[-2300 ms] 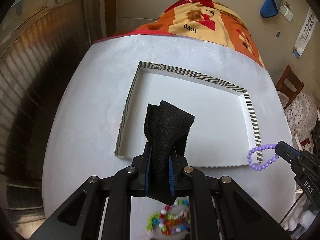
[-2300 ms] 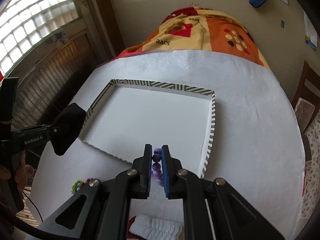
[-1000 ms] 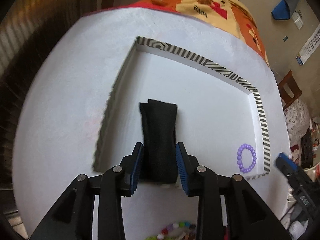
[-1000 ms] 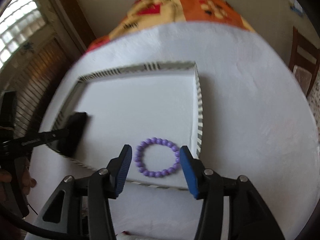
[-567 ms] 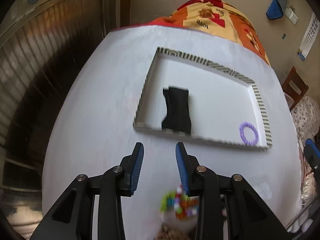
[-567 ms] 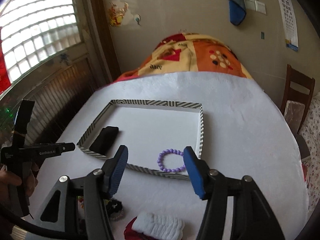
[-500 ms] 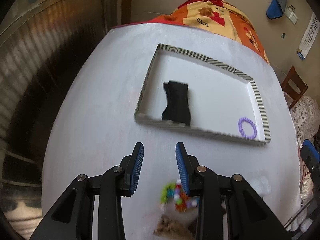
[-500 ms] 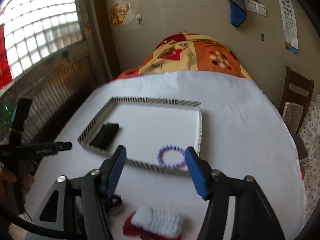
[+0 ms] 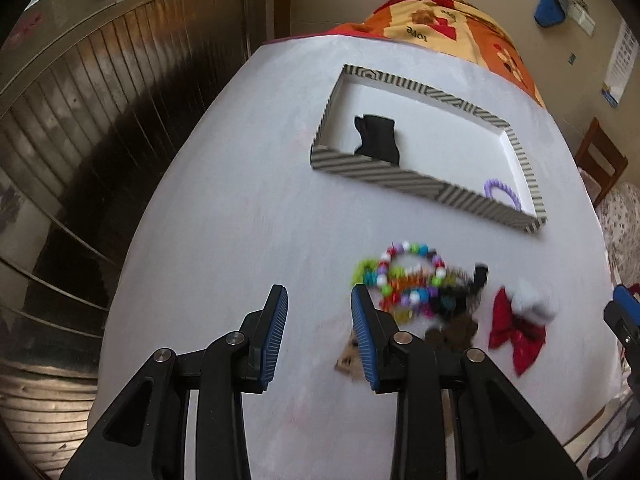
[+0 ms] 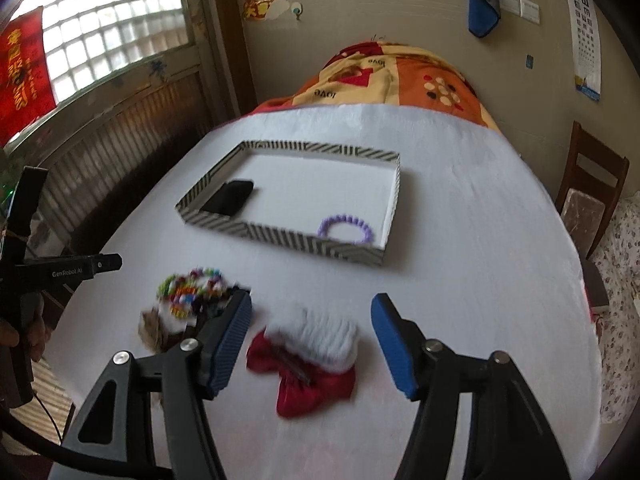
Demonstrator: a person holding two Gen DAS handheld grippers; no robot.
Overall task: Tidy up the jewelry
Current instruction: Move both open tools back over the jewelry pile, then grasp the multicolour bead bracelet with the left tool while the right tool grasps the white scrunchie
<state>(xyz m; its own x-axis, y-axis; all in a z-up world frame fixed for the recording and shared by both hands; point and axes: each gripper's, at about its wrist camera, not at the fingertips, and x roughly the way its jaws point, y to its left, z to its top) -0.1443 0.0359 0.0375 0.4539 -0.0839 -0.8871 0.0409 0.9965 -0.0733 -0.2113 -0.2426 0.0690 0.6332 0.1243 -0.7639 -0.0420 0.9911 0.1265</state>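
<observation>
A white cloth covers the table (image 10: 480,280), and beyond both grippers on it stands a shallow rectangular tray (image 10: 280,236) with a white floor and a low wall in black-and-white stripes. Inside the tray, at its left end, lies a folded black fabric piece (image 10: 230,198), soft and fuzzy, and at the right near corner rests a purple bead bracelet (image 10: 346,229), a small ring of round beads. The left gripper (image 9: 318,320) has its blue ribbed pads spread with nothing between them; just to its right lies a loose heap of multicoloured bead jewelry (image 9: 404,280) (blurred, so single pieces are hard to tell). The right gripper (image 10: 312,338) has just been opening, and its jaws stand wide and empty above a red shiny bow (image 10: 304,380) and a white ribbed fabric piece (image 10: 316,336) that lies partly over it. On the side of the left gripper the writing "GenRobot.AI" can be read in the right wrist view. The orange blanket (image 10: 400,76) at the far end of the table carries the word "love".
</observation>
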